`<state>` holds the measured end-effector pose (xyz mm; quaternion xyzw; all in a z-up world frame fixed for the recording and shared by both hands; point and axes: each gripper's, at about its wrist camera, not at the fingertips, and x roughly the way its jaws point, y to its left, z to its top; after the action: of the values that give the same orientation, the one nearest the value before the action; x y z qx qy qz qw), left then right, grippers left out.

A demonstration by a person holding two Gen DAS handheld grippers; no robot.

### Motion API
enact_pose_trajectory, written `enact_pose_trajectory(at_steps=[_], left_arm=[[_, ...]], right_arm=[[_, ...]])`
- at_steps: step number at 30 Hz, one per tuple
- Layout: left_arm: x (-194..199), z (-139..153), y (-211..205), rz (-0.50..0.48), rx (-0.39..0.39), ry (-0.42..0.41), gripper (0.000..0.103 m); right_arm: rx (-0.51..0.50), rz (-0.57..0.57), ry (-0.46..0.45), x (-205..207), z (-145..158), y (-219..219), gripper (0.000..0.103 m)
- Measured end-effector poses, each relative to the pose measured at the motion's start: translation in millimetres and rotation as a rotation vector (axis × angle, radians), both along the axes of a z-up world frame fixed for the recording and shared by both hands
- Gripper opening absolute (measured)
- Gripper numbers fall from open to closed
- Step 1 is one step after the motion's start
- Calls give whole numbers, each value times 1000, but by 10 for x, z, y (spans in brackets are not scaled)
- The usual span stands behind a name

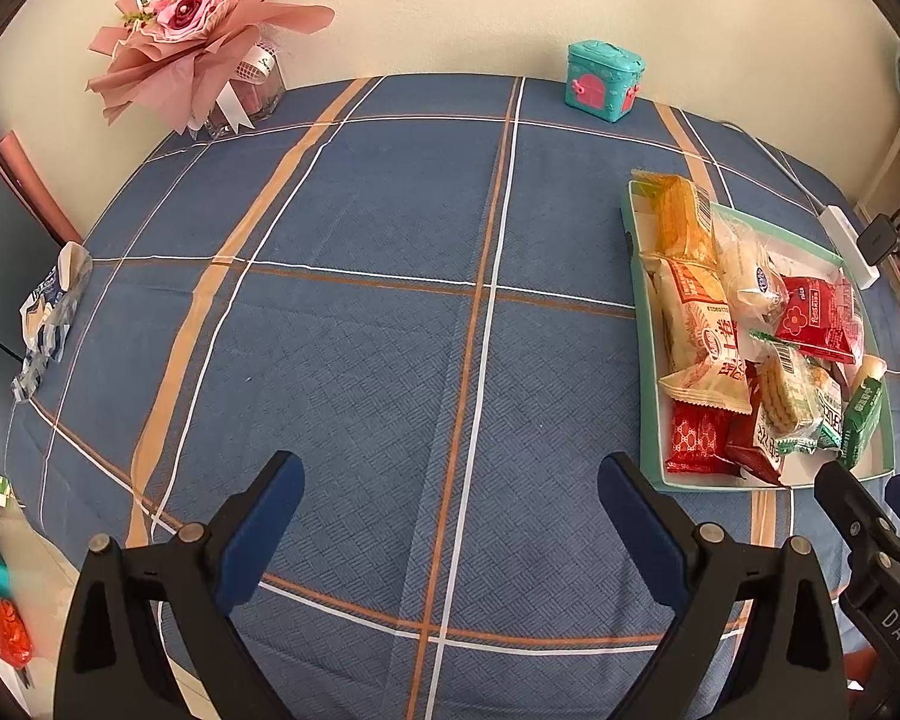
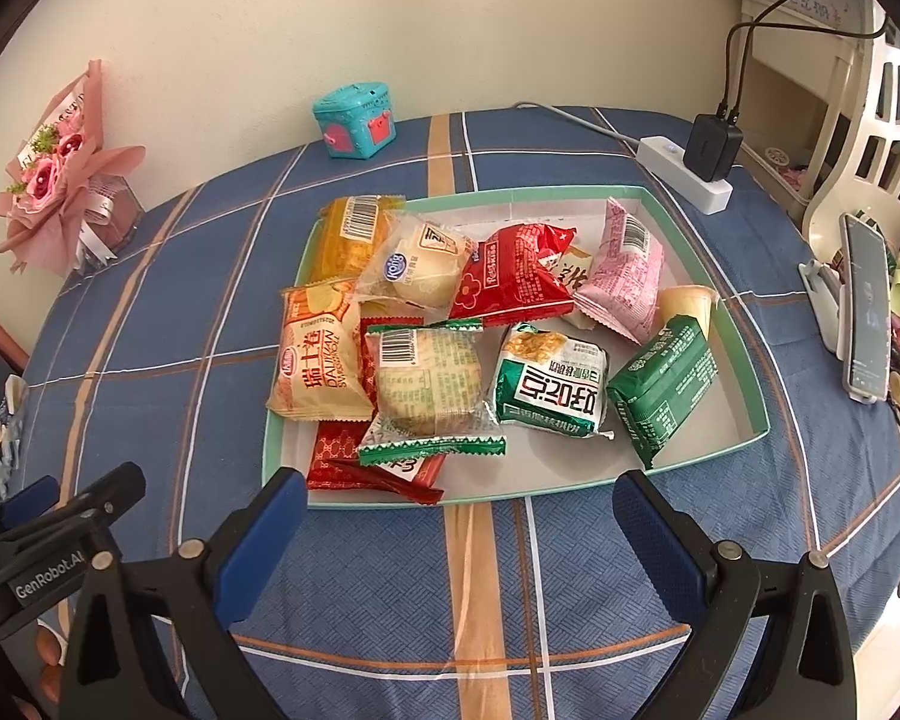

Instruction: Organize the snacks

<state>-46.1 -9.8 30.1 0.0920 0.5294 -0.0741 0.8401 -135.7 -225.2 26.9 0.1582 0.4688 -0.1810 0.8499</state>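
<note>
A green-rimmed white tray (image 2: 510, 193) holds several wrapped snacks: an orange pack (image 2: 345, 240), a yellow Swiss roll pack (image 2: 318, 354), a clear bun pack (image 2: 417, 267), a red pack (image 2: 516, 276), a pink pack (image 2: 624, 267) and a dark green pack (image 2: 666, 384). My right gripper (image 2: 461, 483) is open just before the tray's near edge, holding nothing. My left gripper (image 1: 450, 468) is open over bare blue plaid cloth, left of the tray (image 1: 780, 230). A blue and white packet (image 1: 54, 312) lies at the table's left edge.
A teal toy box (image 2: 357, 120) and a pink bouquet (image 2: 54, 180) stand at the back by the wall. A white power strip with a black charger (image 2: 690, 174) lies right of the tray. A phone on a stand (image 2: 867, 312) is at the far right.
</note>
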Motion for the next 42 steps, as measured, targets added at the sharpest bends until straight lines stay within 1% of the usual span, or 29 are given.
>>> enact_pose_trajectory(at_steps=[42], left_arm=[[24, -19, -39, 32, 34, 0, 98]], right_arm=[[4, 3, 16, 8, -19, -10, 103]])
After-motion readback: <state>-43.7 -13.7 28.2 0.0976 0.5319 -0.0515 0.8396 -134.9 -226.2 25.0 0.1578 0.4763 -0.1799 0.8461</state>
